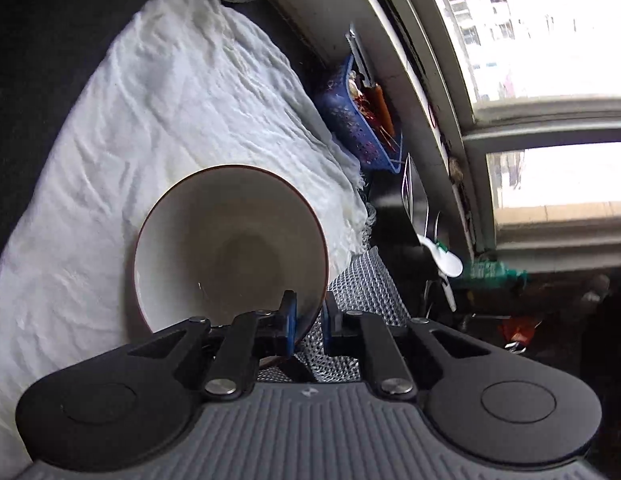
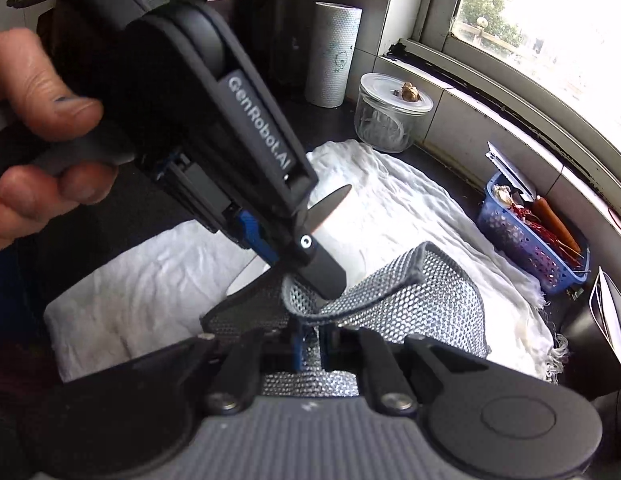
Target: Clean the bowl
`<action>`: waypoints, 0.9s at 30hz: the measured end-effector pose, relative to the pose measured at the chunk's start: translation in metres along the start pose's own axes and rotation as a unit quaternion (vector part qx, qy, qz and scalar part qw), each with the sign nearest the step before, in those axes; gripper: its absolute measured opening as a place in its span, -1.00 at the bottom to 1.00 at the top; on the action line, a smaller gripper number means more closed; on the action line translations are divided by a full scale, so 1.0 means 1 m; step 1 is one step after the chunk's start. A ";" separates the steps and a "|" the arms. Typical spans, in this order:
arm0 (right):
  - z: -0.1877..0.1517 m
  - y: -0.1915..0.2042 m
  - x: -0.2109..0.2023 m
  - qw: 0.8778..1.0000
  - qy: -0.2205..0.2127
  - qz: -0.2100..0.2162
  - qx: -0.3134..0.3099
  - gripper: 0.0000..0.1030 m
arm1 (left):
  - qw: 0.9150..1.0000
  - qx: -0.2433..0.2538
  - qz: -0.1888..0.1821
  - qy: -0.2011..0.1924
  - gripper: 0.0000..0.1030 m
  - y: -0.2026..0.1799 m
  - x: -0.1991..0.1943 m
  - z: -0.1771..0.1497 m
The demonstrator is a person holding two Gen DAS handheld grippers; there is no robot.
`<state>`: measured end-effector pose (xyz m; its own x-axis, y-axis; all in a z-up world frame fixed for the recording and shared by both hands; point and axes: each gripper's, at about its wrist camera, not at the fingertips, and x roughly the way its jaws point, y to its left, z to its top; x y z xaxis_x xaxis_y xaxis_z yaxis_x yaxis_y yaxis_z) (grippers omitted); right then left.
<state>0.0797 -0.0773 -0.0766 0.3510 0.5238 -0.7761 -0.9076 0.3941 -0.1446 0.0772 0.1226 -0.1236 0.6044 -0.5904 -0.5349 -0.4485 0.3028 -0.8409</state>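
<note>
The left gripper (image 1: 308,316) pinches the rim of the bowl (image 1: 230,248) between nearly closed blue pads, holding it tilted on edge. The right gripper (image 2: 310,344) is clamped tight on a silver mesh scrubbing cloth (image 2: 410,304), which curls up just beside the bowl. Under both lies a rumpled white towel (image 1: 158,120). At two o'clock in the right wrist view sits a blue basket (image 2: 526,244); at twelve, a glass jar (image 2: 390,116) and a paper roll (image 2: 332,56).
</note>
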 end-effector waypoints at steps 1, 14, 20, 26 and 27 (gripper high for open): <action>0.000 0.002 0.001 1.000 0.001 0.005 -0.001 -0.84 | 0.999 -0.039 -0.019 -0.012 -0.77 0.008 -0.001 0.001; 0.003 0.002 0.011 1.000 0.002 0.003 -0.002 -0.85 | 0.963 0.245 0.108 0.023 -0.62 -0.044 0.021 -0.010; 0.002 -0.003 0.009 1.000 -0.001 -0.008 0.006 -0.85 | 0.925 0.342 0.158 0.042 -0.67 -0.063 0.023 -0.025; 0.001 0.003 0.002 1.000 -0.001 -0.012 -0.015 -0.85 | 0.986 0.144 0.077 0.028 -0.74 -0.034 0.006 -0.006; 0.001 0.005 0.001 1.000 0.000 -0.009 -0.015 -0.85 | 0.994 0.088 0.056 0.015 -0.74 -0.024 0.001 -0.003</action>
<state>0.0761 -0.0743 -0.0778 0.3667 0.5180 -0.7728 -0.9082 0.3795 -0.1765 0.0867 0.1122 -0.1035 0.5365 -0.5672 -0.6249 -0.3878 0.4920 -0.7795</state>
